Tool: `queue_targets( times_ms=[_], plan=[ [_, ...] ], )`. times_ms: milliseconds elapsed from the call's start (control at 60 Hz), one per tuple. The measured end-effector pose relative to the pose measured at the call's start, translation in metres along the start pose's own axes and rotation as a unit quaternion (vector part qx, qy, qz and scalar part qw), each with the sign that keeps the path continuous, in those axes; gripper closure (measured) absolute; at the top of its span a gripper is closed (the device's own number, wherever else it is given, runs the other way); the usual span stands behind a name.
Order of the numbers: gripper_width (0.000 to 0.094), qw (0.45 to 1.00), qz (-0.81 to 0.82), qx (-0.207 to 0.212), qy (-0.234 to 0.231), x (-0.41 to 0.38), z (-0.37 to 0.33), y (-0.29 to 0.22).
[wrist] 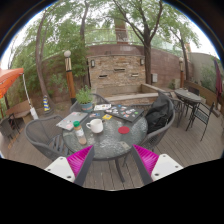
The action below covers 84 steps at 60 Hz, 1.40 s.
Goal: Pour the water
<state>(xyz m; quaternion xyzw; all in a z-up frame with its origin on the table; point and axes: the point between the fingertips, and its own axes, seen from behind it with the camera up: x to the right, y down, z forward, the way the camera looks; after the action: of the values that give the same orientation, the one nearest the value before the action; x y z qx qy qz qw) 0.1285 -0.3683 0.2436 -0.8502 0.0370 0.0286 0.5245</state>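
A round glass patio table (pixel 108 142) stands ahead of my gripper (pixel 112 165) on a wooden deck. On it I see a white mug (pixel 96 125), a small bottle with a green cap (pixel 77 129), a red item (pixel 124 130) and a small red cup (pixel 107 118). My two fingers with magenta pads (pixel 82 160) are spread wide apart and hold nothing. The table's near edge lies just beyond the fingertips.
Metal chairs stand around the table, one at the near left (pixel 45 137) and a dark cushioned one at the right (pixel 158 113). A potted plant (pixel 85 100) and a tray (pixel 122 111) sit at the table's far side. A stone wall (pixel 120 68) and more furniture (pixel 190 103) lie beyond.
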Motion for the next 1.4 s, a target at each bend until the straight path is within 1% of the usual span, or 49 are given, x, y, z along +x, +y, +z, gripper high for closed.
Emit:
queue_targets(
  times_ms=[33,83,117,133,150,167,183,200,283,367,417,450,500,633,733,783,950,1050,1117,1150,1167,1183,1200,1233,1250,1283,1300,1400],
  plan=[
    [0.0107,1.000,-0.003,0.002,0.009,-0.001,-0.008,-0.005],
    [0.0107,1.000,0.000,0.004,0.021,0.003,0.001,0.000],
    [0.0108,1.000,0.005,0.002,0.029,-0.004,-0.008,-0.001],
    [0.0109,1.000,0.008,0.000,0.031,-0.002,0.000,0.005],
    [0.0109,0.999,0.008,-0.003,0.034,0.004,-0.004,0.000],
    [0.0108,0.999,0.011,-0.004,0.035,-0.009,-0.007,0.003],
    [0.0132,0.999,0.013,-0.003,0.037,-0.017,-0.011,0.004],
    [0.0108,0.999,0.013,-0.001,0.039,-0.023,-0.013,0.004],
    [0.0108,0.999,0.006,0.011,0.040,-0.049,-0.014,0.007],
    [0.0108,0.999,0.003,0.003,0.041,-0.076,-0.008,0.018],
    [0.0110,0.999,0.005,-0.002,0.036,-0.103,-0.003,0.020],
    [0.0108,0.999,0.007,-0.002,0.033,-0.147,-0.008,0.015],
    [0.0108,1.000,0.009,0.002,0.026,-0.170,0.006,0.018],
    [0.0109,0.999,-0.005,0.028,0.015,-0.194,0.067,0.025],
    [0.0110,0.998,-0.022,0.052,0.012,-0.202,0.131,0.030],
    [0.0109,0.998,-0.025,0.056,0.011,-0.206,0.167,0.034],
    [0.0112,0.995,-0.039,0.088,-0.007,-0.225,0.274,0.036],
    [0.0131,0.995,-0.043,0.092,0.004,-0.224,0.323,0.038],
    [0.0131,0.992,-0.043,0.116,0.011,-0.220,0.338,0.023],
    [0.0147,0.991,-0.046,0.127,0.015,-0.219,0.346,0.016],
    [0.0165,0.990,-0.048,0.132,0.015,-0.219,0.347,0.012],
    [0.0202,0.989,-0.051,0.136,0.016,-0.223,0.352,0.013],
    [0.0274,0.989,-0.054,0.140,0.016,-0.223,0.356,0.011],
    [0.0487,0.988,-0.060,0.140,0.012,-0.225,0.365,0.014],
    [0.0487,0.989,-0.061,0.137,0.009,-0.226,0.369,0.016],
    [0.0489,0.986,-0.061,0.158,0.012,-0.221,0.367,0.007],
    [0.0490,0.985,-0.063,0.161,0.016,-0.219,0.368,0.007],
    [0.0490,0.980,-0.097,0.172,0.008,-0.230,0.373,0.006]
  ],
)
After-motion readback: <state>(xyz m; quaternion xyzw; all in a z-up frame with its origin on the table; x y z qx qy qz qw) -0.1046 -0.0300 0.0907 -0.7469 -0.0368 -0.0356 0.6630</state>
